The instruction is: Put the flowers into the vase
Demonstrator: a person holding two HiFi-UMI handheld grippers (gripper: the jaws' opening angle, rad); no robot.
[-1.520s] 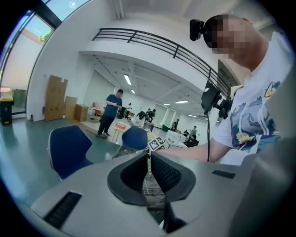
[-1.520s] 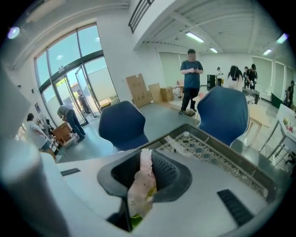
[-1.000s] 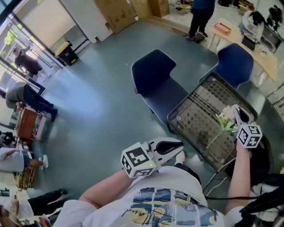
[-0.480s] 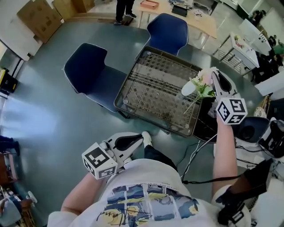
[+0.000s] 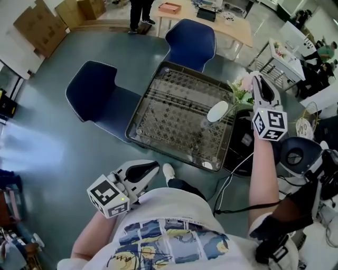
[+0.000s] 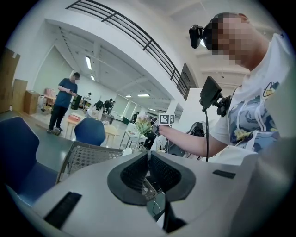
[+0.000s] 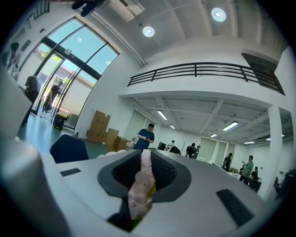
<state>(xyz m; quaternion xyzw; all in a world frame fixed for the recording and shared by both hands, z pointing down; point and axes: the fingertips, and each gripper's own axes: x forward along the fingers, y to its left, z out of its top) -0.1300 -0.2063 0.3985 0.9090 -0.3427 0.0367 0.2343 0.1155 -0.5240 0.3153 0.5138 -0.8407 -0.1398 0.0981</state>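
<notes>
Now, right tongs: clenched on the flowers and held out at arm's length above the right-hand edge of the worktop. In the right gripper view, pale pink blossoms fill the narrow slit between the two jaws.
Left tongs: clenched on nothing. The left gripper view shows the jaws pressed together with only air ahead of them. They sit low and close to the person's body, over the floor, apart from the near edge of the worktop.
Flowers: a small bunch of pale pink and white heads with green leaves. They are up in the air in the right tongs, just beside the vase as seen from above, and not yet in it.
Vase: white and rounded, on the worktop near its right edge. Whether it stands or lies on its side cannot be told.
Worktop: a metal mesh top with a raised rim, set at an angle in the head view.
Chairs: two dark blue ones. One is at the far edge of the worktop and the other is off its left side.
Background: a person stands on the floor beyond the chairs.
</notes>
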